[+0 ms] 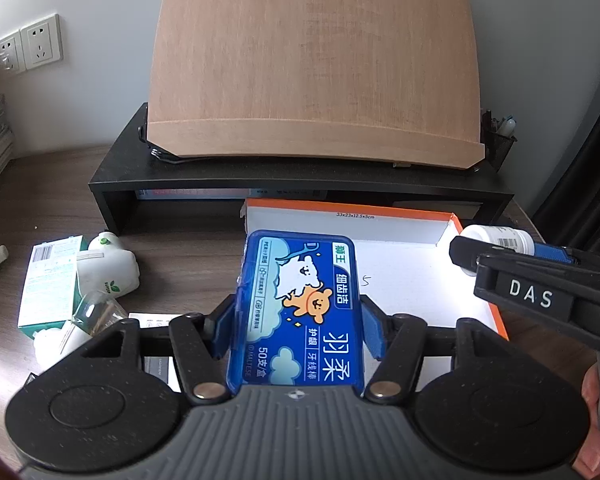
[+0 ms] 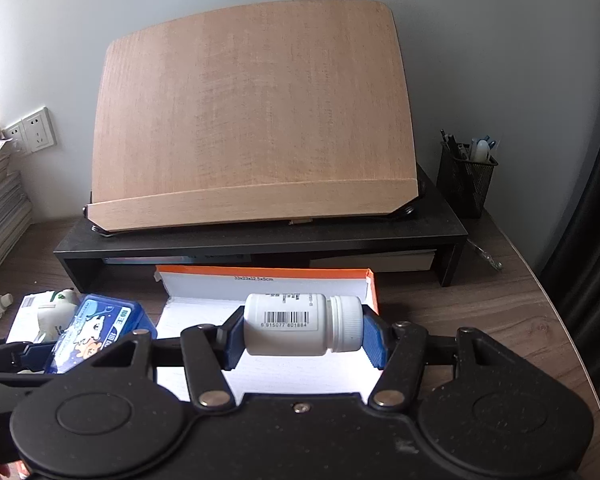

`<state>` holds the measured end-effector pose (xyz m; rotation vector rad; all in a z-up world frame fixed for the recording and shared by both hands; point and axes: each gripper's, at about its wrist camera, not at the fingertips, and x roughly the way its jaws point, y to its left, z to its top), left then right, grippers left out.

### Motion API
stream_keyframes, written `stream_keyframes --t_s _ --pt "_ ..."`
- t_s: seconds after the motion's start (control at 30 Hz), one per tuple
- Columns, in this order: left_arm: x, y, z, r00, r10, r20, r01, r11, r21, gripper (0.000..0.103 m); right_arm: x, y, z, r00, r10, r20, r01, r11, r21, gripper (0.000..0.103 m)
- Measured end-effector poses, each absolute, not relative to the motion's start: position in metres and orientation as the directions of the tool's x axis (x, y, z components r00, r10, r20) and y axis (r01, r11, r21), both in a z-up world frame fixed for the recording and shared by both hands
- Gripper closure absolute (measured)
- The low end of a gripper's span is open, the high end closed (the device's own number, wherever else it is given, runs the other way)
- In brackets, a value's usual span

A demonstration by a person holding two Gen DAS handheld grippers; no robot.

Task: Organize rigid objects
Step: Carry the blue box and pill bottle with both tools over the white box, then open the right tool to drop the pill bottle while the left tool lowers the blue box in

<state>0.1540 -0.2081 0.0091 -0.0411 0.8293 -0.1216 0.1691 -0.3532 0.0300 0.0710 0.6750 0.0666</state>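
Over the orange-edged tray (image 2: pixel 370 280), the right gripper (image 2: pixel 304 330) pinches a white bottle (image 2: pixel 296 324) sideways; the left gripper (image 1: pixel 296 320) clamps a blue box (image 1: pixel 296 308) at the tray's left edge; lower each flat, well apart, before letting go.

Both hand-held grippers, left (image 1: pixel 298 330) and right (image 2: pixel 302 330), clamped, angled downward.

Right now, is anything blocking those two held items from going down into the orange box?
Nothing visible. The white pill bottle and blue floss-pick case hang over the orange box, whose white floor below looks bare.
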Motion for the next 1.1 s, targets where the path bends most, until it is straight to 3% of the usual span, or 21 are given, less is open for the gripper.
stream_keyframes --t_s 1.1 --pt "0.176 -0.220 -0.012 0.639 -0.125 -0.759 0.105 0.992 -0.075 0.040 0.200 -0.362 0.004 0.745 0.065 -0.664 -0.031 0.998 0.062 0.033"
